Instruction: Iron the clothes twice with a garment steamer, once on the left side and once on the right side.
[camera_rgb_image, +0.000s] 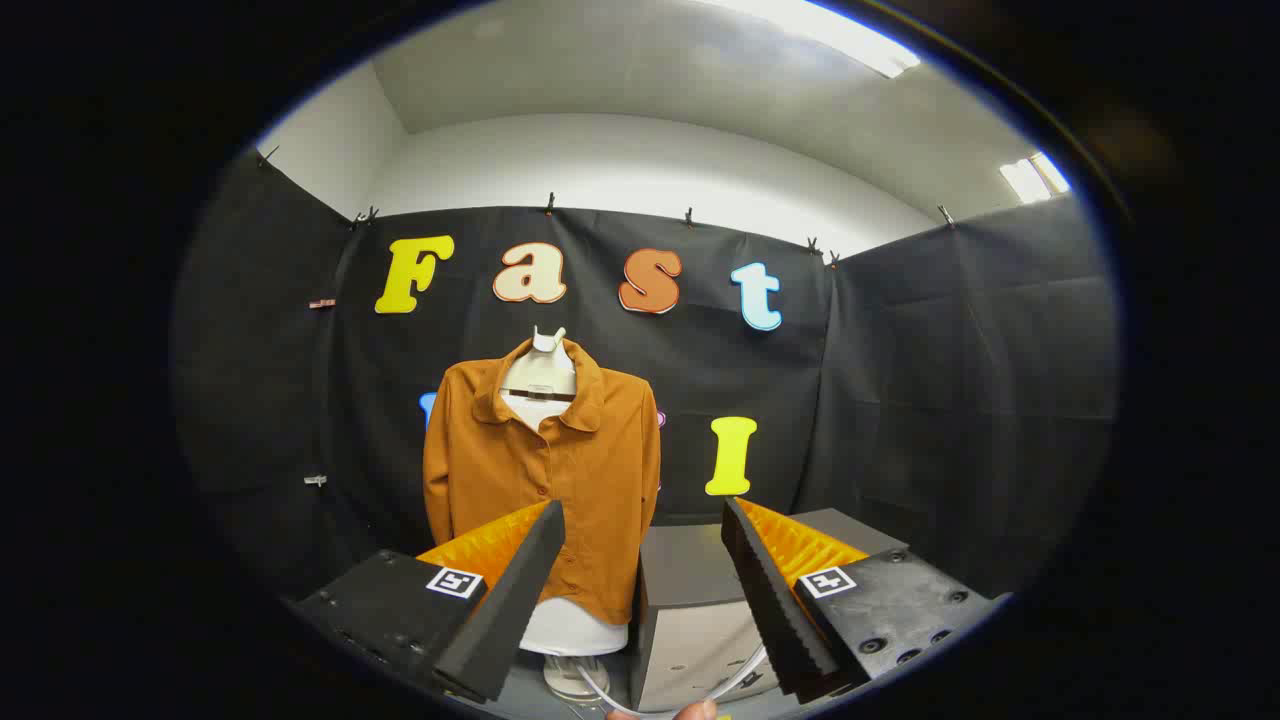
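A rust-brown button-up jacket (545, 480) hangs on a white mannequin torso (540, 375) that stands on a clear base (572, 675), beyond my fingers and a bit to the left. My gripper (641, 505) is open, its fingers spread wide with nothing held between them. The left finger (505, 600) overlaps the jacket's lower hem in the view, well short of it. A thin white cord (690, 700) loops low between the fingers, beside a person's fingertip (695, 710).
A grey box (690, 600) stands right of the mannequin, just ahead between my fingers. Black cloth walls close the booth at the back and on both sides. Above them are white wall and ceiling lights.
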